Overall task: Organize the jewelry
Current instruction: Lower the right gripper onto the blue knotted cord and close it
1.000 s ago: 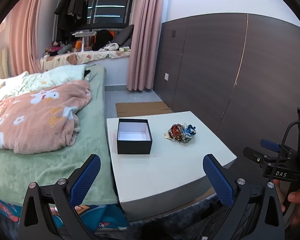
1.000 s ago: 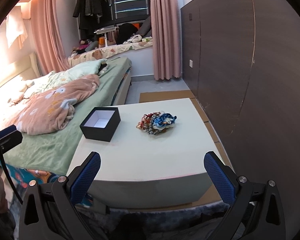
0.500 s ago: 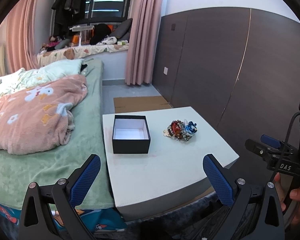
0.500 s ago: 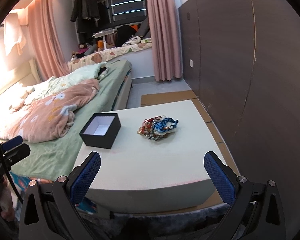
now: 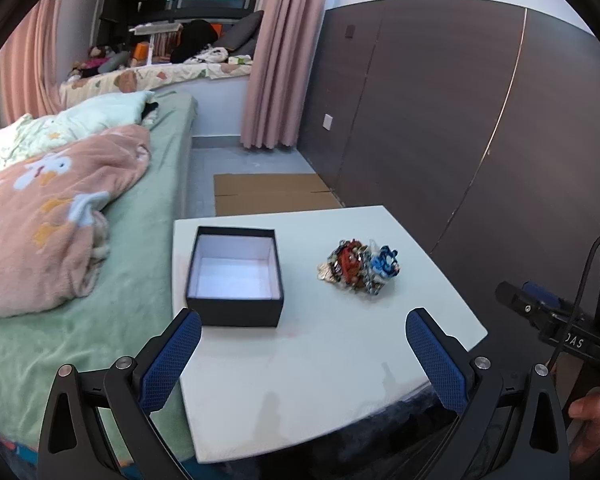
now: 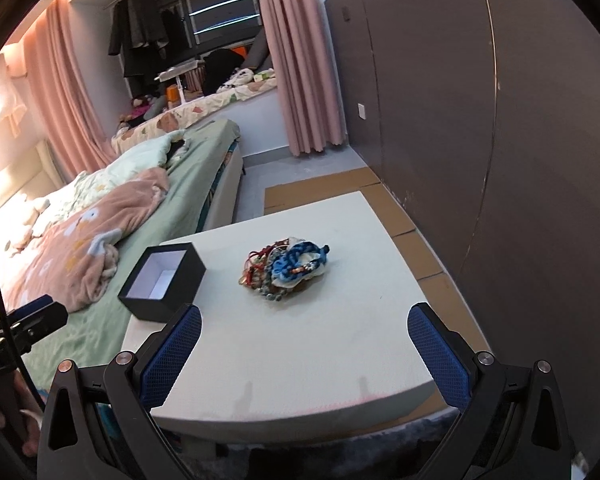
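Observation:
A tangled pile of jewelry [image 5: 358, 267], red, blue and metallic, lies on a white table [image 5: 320, 364]. It also shows in the right wrist view [image 6: 287, 271]. An open black box [image 5: 236, 276] with a white, empty inside stands to the pile's left; it shows in the right wrist view too [image 6: 164, 280]. My left gripper [image 5: 302, 356] is open and empty above the table's near edge, short of the box. My right gripper [image 6: 304, 356] is open and empty over the near edge, short of the pile.
A bed [image 5: 60, 272] with a green sheet and a pink blanket [image 5: 48, 216] runs along the table's left side. A dark panelled wall [image 5: 440, 120] stands to the right. Flat cardboard [image 5: 272, 196] lies on the floor beyond the table [image 6: 300, 360].
Both grippers have moved forward toward the table; the box and jewelry pile look larger and closer. Both grippers stay open. Nothing on the table has moved.

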A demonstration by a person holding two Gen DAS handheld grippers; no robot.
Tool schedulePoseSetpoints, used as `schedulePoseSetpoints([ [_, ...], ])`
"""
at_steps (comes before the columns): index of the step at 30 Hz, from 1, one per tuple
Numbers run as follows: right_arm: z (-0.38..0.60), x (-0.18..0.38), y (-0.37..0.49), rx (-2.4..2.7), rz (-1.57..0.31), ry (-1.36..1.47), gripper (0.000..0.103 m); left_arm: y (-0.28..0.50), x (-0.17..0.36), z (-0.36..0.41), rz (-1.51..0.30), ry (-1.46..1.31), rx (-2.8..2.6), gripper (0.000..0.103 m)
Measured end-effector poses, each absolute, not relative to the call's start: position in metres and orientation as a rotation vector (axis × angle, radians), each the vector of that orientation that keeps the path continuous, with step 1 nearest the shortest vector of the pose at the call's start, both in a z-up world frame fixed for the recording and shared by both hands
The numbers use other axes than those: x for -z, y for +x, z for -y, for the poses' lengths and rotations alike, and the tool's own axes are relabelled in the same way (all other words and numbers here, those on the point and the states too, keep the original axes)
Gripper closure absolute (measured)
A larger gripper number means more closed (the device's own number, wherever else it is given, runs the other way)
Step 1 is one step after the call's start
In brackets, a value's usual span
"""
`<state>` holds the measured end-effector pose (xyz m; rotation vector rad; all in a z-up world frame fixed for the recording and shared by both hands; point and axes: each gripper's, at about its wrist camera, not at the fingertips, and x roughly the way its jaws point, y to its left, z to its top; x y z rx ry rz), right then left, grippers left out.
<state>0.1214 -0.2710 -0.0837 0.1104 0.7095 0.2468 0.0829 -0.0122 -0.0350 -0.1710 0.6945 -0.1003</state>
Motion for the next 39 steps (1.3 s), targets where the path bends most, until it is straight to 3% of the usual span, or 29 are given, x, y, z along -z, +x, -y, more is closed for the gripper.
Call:
schedulePoseSetpoints([
  [8, 0.282, 0.112, 0.159, -0.297, -0.821, 0.198, 0.0, 0.131, 0.048, 0.025, -0.741, -0.169, 0.138, 0.001],
  [11, 0.287, 0.123, 0.173, -0.316, -0.838, 0.247, 0.001, 0.148, 0.055, 0.035, -0.768, -0.144, 0.171, 0.009],
  [17, 0.29, 0.145, 0.207, -0.34, -0.898, 0.348, 0.032, 0.177, 0.072, 0.049, -0.818, -0.137, 0.229, 0.022],
  [20, 0.293, 0.158, 0.224, -0.365, -0.93, 0.413, 0.04, 0.189, 0.081, 0.055, -0.839, -0.145, 0.253, 0.031],
  [27, 0.293, 0.191, 0.26, -0.41, -0.984, 0.572, 0.042, 0.211, 0.1, 0.067, -0.884, -0.177, 0.306, 0.048],
  [34, 0.285, 0.209, 0.286, -0.424, -1.004, 0.647, 0.043, 0.225, 0.111, 0.077, -0.917, -0.185, 0.32, 0.053],
  [39, 0.279, 0.226, 0.303, -0.436, -1.076, 0.685, 0.072, 0.234, 0.12, 0.082, -0.947, -0.206, 0.32, 0.057],
])
